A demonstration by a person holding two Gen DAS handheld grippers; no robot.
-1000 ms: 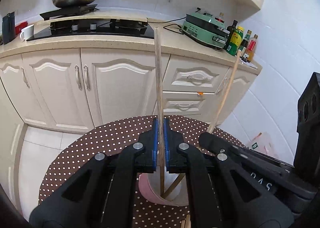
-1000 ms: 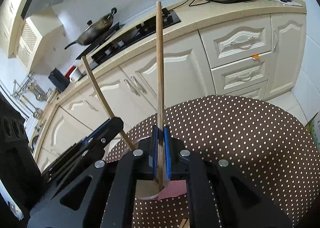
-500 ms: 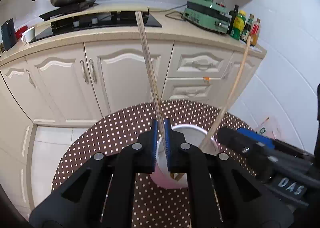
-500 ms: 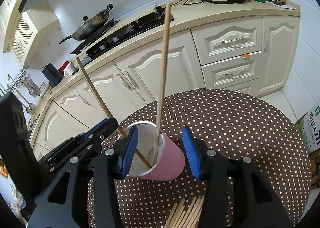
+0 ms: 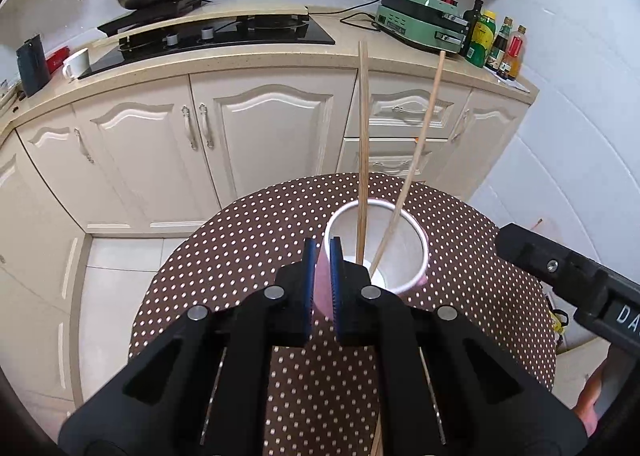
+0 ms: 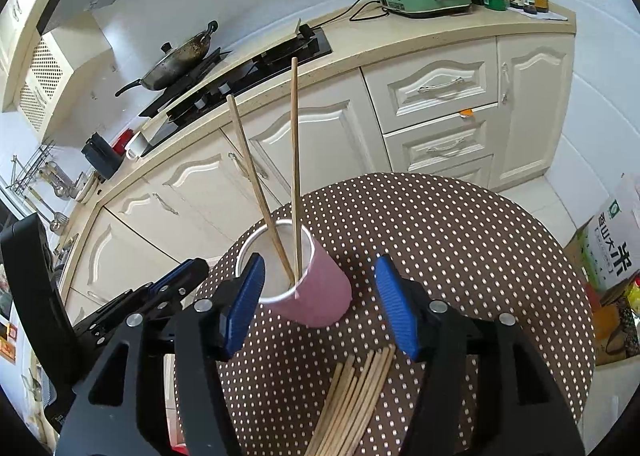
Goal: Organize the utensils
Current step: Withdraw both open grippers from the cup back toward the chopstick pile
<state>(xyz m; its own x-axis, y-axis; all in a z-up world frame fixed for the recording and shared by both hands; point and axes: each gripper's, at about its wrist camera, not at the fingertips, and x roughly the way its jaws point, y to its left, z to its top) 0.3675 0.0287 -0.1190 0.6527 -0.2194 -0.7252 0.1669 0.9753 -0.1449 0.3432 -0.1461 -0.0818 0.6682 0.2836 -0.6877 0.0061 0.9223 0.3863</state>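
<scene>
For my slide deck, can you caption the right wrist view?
Right gripper open behind a pink cup holding two chopsticks, more chopsticks lying on the dotted table.

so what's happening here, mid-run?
A person with two handheld grippers is sorting chopsticks into the pink cup on the dotted table. Two chopsticks stand in it. The right gripper has just been opening, jaws empty. The left gripper is shut and empty. The loose bundle waits.

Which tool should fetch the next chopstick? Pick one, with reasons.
Probably right. The right tool is open and empty, with the loose chopsticks just below it; the left tool is shut beside the pink cup.
</scene>
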